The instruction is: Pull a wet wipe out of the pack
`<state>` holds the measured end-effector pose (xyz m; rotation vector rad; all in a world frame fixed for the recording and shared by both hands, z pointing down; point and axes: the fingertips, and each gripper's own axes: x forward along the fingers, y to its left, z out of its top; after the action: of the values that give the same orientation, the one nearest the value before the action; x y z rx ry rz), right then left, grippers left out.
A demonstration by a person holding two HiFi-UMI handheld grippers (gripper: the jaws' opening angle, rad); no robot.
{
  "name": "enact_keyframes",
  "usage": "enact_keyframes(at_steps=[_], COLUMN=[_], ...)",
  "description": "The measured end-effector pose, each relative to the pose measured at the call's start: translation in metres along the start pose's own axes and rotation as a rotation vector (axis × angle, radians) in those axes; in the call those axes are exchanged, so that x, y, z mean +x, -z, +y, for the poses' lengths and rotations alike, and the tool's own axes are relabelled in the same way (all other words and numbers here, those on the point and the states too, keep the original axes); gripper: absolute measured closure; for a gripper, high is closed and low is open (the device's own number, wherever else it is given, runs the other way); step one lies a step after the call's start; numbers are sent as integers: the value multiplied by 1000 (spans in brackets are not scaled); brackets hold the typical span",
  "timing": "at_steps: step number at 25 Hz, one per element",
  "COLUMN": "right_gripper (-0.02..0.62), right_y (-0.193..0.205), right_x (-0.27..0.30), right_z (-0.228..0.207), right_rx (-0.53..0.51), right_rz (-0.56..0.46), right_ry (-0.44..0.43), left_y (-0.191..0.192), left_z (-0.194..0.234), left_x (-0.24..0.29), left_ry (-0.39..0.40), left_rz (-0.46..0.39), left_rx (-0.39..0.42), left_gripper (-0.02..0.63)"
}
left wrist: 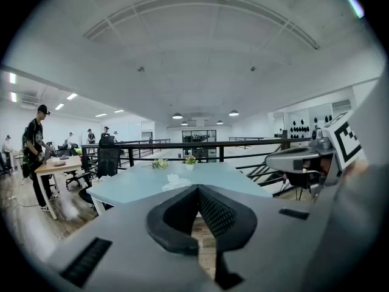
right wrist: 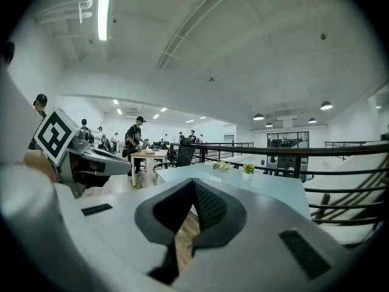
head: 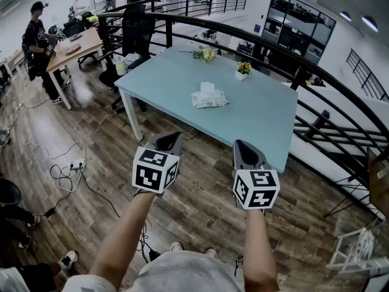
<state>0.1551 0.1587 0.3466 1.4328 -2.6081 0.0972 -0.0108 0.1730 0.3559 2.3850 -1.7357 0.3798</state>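
Note:
The wet wipe pack (head: 209, 97) lies flat in the middle of a light blue table (head: 267, 120), with a white wipe sticking up from its top. It shows small beyond the left jaws (left wrist: 176, 181) in the left gripper view. My left gripper (head: 170, 141) and right gripper (head: 242, 146) hover side by side over the wooden floor, short of the table's near edge. On both, the jaws are shut tip to tip with nothing between them (left wrist: 197, 191) (right wrist: 194, 185). In the right gripper view the pack is hidden behind the jaws.
Two small flower pots (head: 244, 69) (head: 205, 54) stand at the table's far side. A black railing (head: 292, 59) curves behind it, with a black office chair (head: 137, 32) at its left end. A person (head: 37, 41) stands by a wooden desk (head: 76, 47). Cables (head: 70, 169) lie on the floor.

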Motion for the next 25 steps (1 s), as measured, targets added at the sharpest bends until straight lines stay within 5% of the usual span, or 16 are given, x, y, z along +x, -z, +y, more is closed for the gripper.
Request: enact_keyframes(at_steps=[25], right_gripper=[531], right_y=[3], right_x=[33], right_z=[32], right_rx=[25], right_rz=[11], right_ry=[0], left_y=[17], left_z=[34], left_x=[18], left_ry=[58], left_rz=[23], left_rx=[-4], left_gripper=[612])
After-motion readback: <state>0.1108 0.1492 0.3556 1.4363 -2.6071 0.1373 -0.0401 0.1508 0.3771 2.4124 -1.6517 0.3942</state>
